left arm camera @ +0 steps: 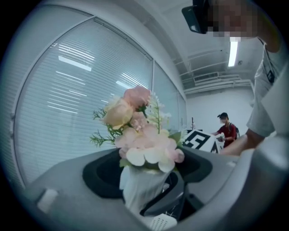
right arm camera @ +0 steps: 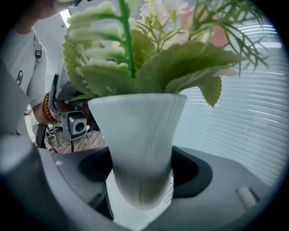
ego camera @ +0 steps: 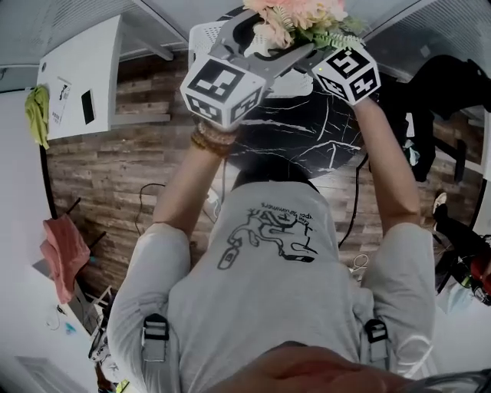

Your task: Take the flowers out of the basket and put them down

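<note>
Pink and cream flowers (ego camera: 295,17) stand in a white ribbed vase (right arm camera: 140,144), held high over the round black marble table (ego camera: 307,130). Both grippers clasp the vase from opposite sides. My left gripper (ego camera: 268,38) has the vase (left arm camera: 140,187) between its dark pads (left arm camera: 101,176), with the blooms (left arm camera: 144,140) above. My right gripper (ego camera: 318,46) presses its pads (right arm camera: 189,173) on the vase's narrow lower part. The vase's rounded bottom hangs just above a white perforated basket (right arm camera: 131,216), whose edge also shows under the left jaws (left arm camera: 162,222) and beside the left cube (ego camera: 201,34).
A white desk (ego camera: 84,77) with a green cloth (ego camera: 36,111) stands at the left, and a pink cloth (ego camera: 65,249) lies lower down. Cables (ego camera: 146,199) run over the wooden floor. Dark gear (ego camera: 437,84) sits at the right. A person in red (left arm camera: 226,131) is far off.
</note>
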`<state>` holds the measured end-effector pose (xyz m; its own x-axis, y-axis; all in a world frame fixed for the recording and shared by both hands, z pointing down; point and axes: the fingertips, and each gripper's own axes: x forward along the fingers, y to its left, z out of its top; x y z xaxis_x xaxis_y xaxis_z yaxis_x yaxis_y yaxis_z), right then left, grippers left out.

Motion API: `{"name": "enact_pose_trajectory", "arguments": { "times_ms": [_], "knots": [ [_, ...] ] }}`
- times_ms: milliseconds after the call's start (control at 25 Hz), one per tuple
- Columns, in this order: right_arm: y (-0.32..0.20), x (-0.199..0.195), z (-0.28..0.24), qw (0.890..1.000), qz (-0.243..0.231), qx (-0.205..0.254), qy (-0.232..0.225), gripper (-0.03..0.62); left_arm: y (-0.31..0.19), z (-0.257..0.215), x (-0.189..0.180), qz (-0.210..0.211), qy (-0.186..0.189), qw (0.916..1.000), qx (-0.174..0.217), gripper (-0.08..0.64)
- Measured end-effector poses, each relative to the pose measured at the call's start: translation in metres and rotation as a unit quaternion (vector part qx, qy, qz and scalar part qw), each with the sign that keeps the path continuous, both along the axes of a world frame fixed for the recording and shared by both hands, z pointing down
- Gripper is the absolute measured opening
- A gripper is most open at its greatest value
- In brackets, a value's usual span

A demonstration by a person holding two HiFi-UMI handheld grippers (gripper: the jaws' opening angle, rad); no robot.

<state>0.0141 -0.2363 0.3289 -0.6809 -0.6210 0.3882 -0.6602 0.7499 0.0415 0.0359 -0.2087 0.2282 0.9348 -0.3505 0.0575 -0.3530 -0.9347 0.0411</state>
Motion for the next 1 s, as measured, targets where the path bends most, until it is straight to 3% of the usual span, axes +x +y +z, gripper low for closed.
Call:
{"name": "enact_pose_trajectory", "arguments": {
  "times_ms": [480, 1000],
  "knots": [
    [0.047, 0.095, -0.001, 0.997, 0.075, -0.002, 0.012, 0.39, 0.05, -0.001, 0.089, 0.079, 0.011, 0.9968, -0.006, 0.354],
    [0.109, 0.199, 0.003, 0.987, 0.158, -0.008, 0.02, 0.39, 0.114, 0.003, 0.187, 0.164, 0.017, 0.9861, -0.016, 0.354]
  ]
}}
